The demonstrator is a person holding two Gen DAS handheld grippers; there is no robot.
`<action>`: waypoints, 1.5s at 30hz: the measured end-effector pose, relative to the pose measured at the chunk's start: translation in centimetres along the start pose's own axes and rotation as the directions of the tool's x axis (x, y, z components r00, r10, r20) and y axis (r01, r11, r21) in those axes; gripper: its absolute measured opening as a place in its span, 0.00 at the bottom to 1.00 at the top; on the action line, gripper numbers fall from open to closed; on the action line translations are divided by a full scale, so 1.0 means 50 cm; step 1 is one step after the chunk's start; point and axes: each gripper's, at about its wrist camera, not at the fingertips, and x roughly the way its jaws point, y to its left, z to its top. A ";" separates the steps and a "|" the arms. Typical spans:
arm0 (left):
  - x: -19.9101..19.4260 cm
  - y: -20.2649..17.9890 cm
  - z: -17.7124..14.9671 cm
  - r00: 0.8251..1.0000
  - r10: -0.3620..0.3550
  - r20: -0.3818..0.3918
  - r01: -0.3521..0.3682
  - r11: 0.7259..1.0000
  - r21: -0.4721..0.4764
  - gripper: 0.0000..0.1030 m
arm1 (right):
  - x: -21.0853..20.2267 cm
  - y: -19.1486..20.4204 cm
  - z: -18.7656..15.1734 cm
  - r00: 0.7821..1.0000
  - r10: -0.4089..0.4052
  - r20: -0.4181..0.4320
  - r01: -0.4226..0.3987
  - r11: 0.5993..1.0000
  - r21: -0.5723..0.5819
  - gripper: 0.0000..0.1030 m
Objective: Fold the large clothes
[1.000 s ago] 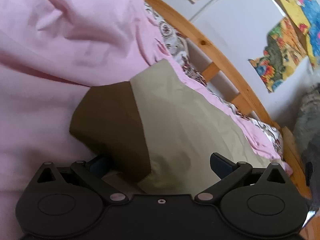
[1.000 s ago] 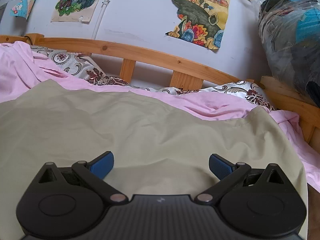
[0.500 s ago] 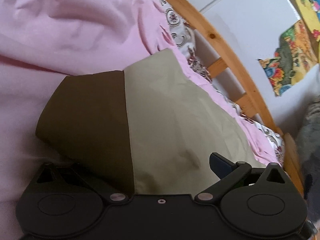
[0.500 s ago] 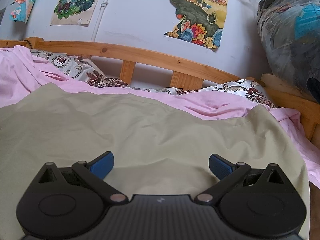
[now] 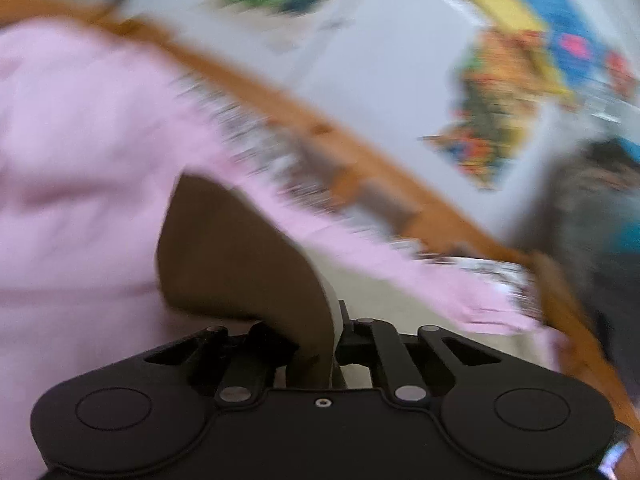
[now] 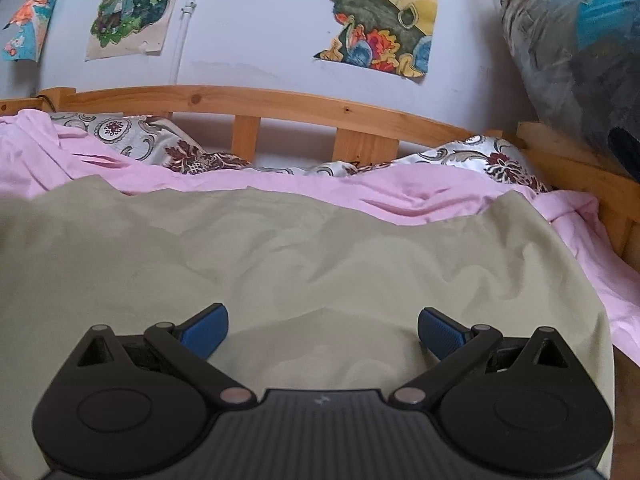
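Note:
A large khaki garment point(image 6: 280, 256) lies spread on the pink bedsheet point(image 6: 440, 196). In the right wrist view my right gripper point(image 6: 322, 332) is open and empty, its blue pads point(image 6: 204, 334) low over the near part of the cloth. In the blurred left wrist view my left gripper point(image 5: 326, 344) is shut on the garment's edge, and a raised flap point(image 5: 240, 260) of it stands up, looking dark brown in shadow. The left pads are hidden by the cloth.
A wooden bed rail point(image 6: 280, 100) runs along the far side, with patterned pillows point(image 6: 152, 144) against it. Posters hang on the white wall point(image 6: 260, 40). A dark bundle in plastic point(image 6: 580, 52) stands at the right. Pink bedding point(image 5: 80, 160) bulges at the left.
My left gripper has closed on the garment's edge and is swinging fast, lifting the flap; its view has turned toward the wall. The right gripper has stayed nearly still and open.

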 end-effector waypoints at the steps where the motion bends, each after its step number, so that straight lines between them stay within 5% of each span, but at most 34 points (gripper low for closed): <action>1: -0.002 -0.025 0.010 0.998 -0.056 0.013 0.055 0.997 0.058 0.07 | -0.001 -0.009 0.002 1.000 0.014 -0.006 -0.014 1.000 0.015 1.00; 4: -0.001 -0.101 0.036 0.973 -0.233 0.009 0.226 0.953 0.203 0.07 | -0.001 -0.042 0.008 0.998 0.063 -0.026 -0.060 0.995 0.075 0.98; 6: 0.013 -0.150 0.048 0.940 -0.339 -0.045 0.338 0.901 0.273 0.06 | 0.002 -0.068 0.011 0.994 0.100 -0.040 -0.095 0.989 0.110 0.97; 10: 0.051 -0.239 0.047 0.856 -0.480 -0.194 0.516 0.761 0.393 0.06 | -0.008 -0.119 0.013 0.986 0.154 -0.059 -0.144 0.978 0.149 0.93; 14: 0.096 -0.310 0.025 0.769 -0.545 -0.334 0.639 0.661 0.393 0.06 | -0.034 -0.155 0.010 0.980 0.184 -0.080 -0.171 0.974 0.149 0.90; 18: 0.148 -0.365 -0.017 0.684 -0.568 -0.458 0.728 0.572 0.377 0.06 | -0.082 -0.206 0.000 0.984 0.145 -0.099 -0.128 0.979 0.161 0.90; 22: 0.180 -0.401 -0.058 0.628 -0.547 -0.554 0.775 0.510 0.373 0.07 | -0.136 -0.280 0.006 0.996 -0.030 -0.079 0.037 0.995 0.088 0.90; 25: 0.201 -0.423 -0.095 0.593 -0.521 -0.614 0.800 0.464 0.379 0.07 | -0.158 -0.360 0.022 0.989 -0.140 -0.040 0.145 0.971 0.192 0.90; 29: 0.220 -0.447 -0.137 0.531 -0.495 -0.687 0.839 0.419 0.347 0.07 | -0.180 -0.440 0.021 0.979 -0.203 0.004 0.188 0.916 0.354 0.90; 34: 0.243 -0.475 -0.189 0.502 -0.422 -0.755 0.855 0.369 0.363 0.10 | -0.185 -0.474 0.002 0.982 -0.189 0.019 0.161 0.881 0.445 0.90; 40: 0.293 -0.485 -0.238 0.463 -0.360 -0.810 0.863 0.389 0.321 0.15 | -0.187 -0.496 -0.015 0.971 -0.238 0.019 0.199 0.854 0.481 0.90; 45: 0.300 -0.496 -0.275 0.492 -0.315 -0.812 0.848 0.386 0.364 0.20 | -0.189 -0.513 -0.020 0.972 -0.234 0.026 0.189 0.840 0.509 0.90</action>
